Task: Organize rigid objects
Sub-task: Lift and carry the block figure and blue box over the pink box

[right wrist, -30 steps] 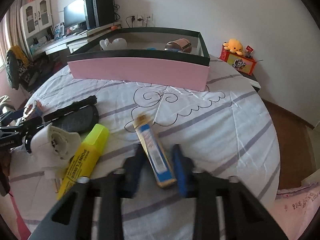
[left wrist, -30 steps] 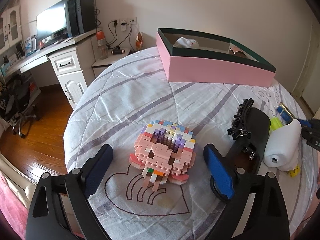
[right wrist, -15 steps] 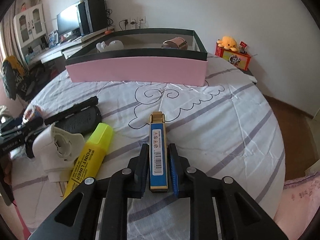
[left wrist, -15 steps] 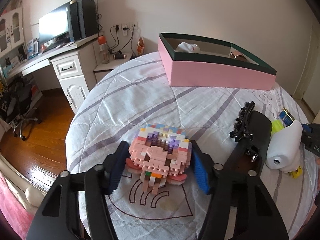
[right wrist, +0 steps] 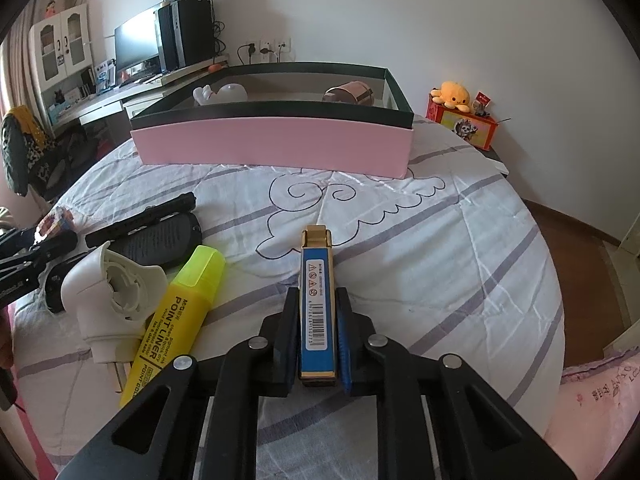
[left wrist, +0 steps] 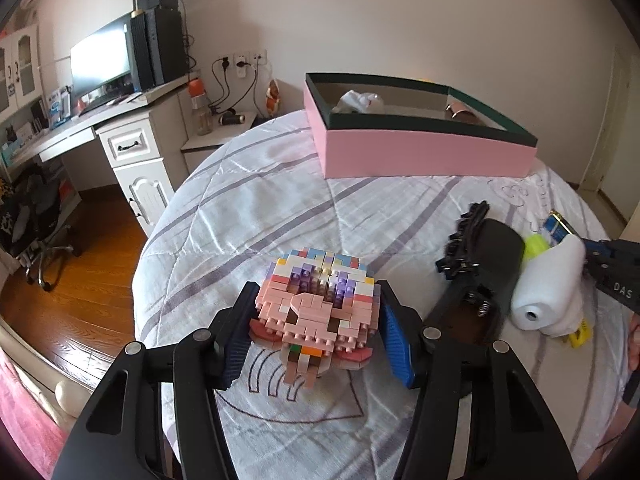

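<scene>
While the pink box [right wrist: 272,142] sits open at the far side of the quilted bed [right wrist: 460,248], left gripper [left wrist: 316,330] is clamped on the pink brick model [left wrist: 318,308], held just over the quilt. Right gripper [right wrist: 318,330] grips the blue-and-gold lighter [right wrist: 317,304], pointing at the box. Yellow highlighter [right wrist: 176,320] and white plug adapter [right wrist: 108,296] lie touching, left of the lighter.

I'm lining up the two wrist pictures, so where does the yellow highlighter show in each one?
Left wrist: only the yellow highlighter's cap peeks out at far right, between the black case and the white plug.
Right wrist: the yellow highlighter lies in full at lower left, beside the white plug.
Shared landmark: the pink box at the bed's far side.
</scene>
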